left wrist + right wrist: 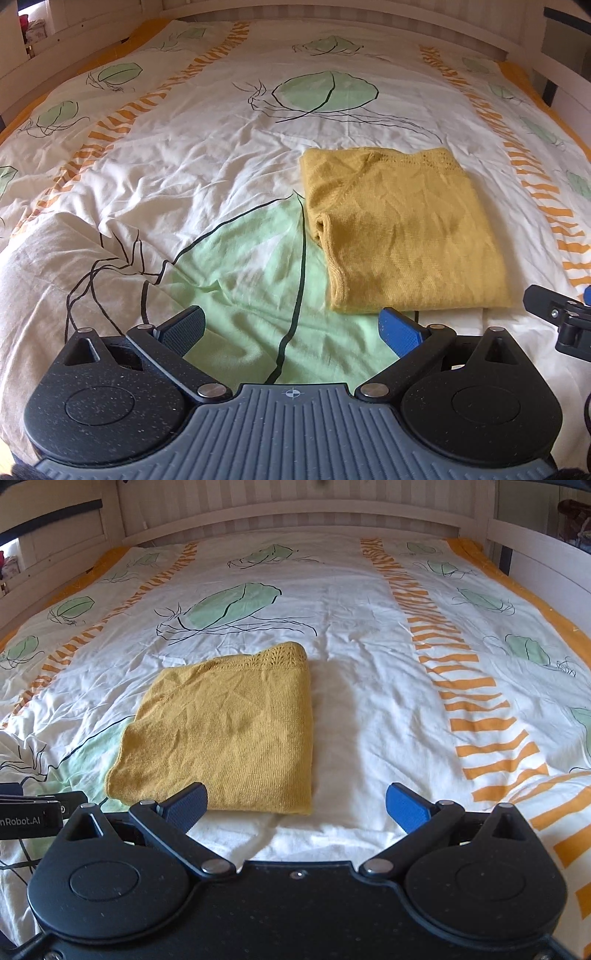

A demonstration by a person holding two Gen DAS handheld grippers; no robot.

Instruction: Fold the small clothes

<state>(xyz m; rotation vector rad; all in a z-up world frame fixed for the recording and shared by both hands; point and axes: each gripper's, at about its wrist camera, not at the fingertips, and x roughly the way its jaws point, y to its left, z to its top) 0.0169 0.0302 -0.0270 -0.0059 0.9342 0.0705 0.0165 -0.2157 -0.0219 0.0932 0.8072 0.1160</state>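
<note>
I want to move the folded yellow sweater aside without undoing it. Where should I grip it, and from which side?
Grip the sweater at its near hem edge, coming in low from the front. It lies flat as a folded rectangle with that edge just ahead of both open grippers, left and right. Its right side looks like a clean fold, so pinching all layers near that corner would probably hold the stack together.

The bed (369, 709) lies open all around the folded yellow sweater (229, 731), its only obstacle, with white bed rails (295, 520) bounding the far side.
</note>
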